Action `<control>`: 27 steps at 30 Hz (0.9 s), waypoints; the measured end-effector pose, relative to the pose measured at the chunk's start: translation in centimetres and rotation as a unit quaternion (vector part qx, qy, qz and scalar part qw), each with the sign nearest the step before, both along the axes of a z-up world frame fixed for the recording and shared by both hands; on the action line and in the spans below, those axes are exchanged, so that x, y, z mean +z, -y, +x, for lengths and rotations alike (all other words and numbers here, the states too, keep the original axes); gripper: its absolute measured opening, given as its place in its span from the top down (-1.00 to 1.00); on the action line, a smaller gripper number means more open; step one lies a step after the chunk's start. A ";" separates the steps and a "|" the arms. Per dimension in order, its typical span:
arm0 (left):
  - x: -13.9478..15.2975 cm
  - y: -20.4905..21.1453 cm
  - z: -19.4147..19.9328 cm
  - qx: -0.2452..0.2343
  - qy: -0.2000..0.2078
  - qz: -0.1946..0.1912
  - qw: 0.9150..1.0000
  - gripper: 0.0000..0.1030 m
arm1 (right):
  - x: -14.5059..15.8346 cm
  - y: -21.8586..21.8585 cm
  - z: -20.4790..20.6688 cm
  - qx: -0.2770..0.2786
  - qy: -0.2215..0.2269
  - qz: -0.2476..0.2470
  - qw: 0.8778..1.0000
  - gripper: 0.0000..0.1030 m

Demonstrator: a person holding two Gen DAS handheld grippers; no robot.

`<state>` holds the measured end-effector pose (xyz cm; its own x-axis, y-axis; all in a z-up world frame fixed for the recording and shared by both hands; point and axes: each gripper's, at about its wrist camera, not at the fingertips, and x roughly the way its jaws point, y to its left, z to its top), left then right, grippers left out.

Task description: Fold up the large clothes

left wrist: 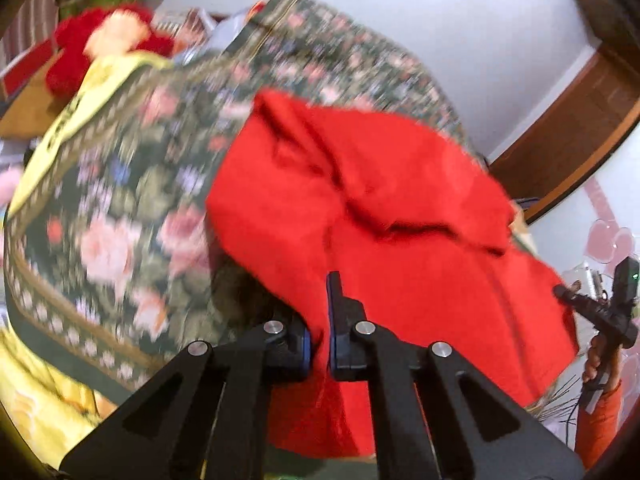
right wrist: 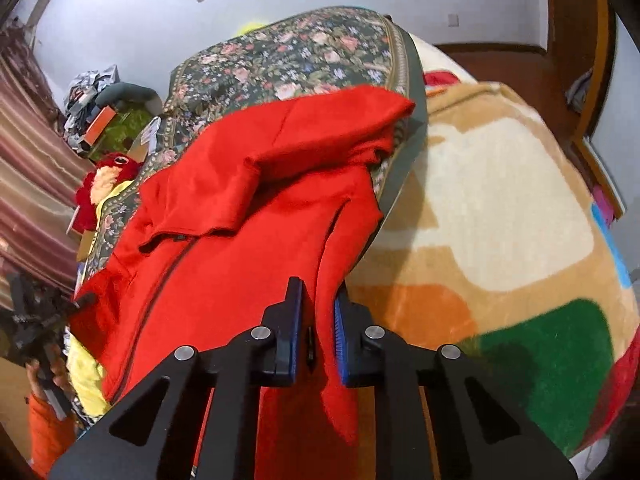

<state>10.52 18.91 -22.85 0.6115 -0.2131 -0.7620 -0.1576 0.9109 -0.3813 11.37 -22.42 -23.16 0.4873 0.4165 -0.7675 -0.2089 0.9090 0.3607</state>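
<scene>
Both grippers clamped on red hoodie [right wrist: 240, 216] fabric, left gripper [left wrist: 319, 316] pinching one edge, right gripper [right wrist: 318, 320] another, garment draped ahead over floral bedspread [right wrist: 288, 52]

Dark lettering runs along the yellow cloth [left wrist: 76, 108], too blurred to read

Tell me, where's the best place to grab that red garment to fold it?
Probably along its near edge, coming from the bed's near side, as now: the left gripper and right gripper each pinch the red garment there, so it hangs spread between them.
</scene>
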 end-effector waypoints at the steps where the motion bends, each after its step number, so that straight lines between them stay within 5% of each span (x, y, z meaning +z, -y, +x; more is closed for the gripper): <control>1: 0.6 0.2 0.3 -0.003 0.009 0.000 1.000 0.91 | 0.3 0.0 0.1 0.000 0.004 0.001 1.000 0.76; 10: 5.7 0.9 3.7 -0.014 0.072 0.016 0.997 0.91 | 1.4 -0.6 1.2 0.011 0.020 0.019 1.000 0.76; 20: 4.3 0.1 4.2 -0.001 0.057 0.012 0.998 0.91 | -4.0 0.4 1.7 0.022 -0.100 0.043 0.994 0.69; 27: 4.3 0.5 4.8 -0.005 0.065 0.018 0.998 0.91 | -2.1 -0.6 1.3 0.036 -0.054 0.037 0.997 0.80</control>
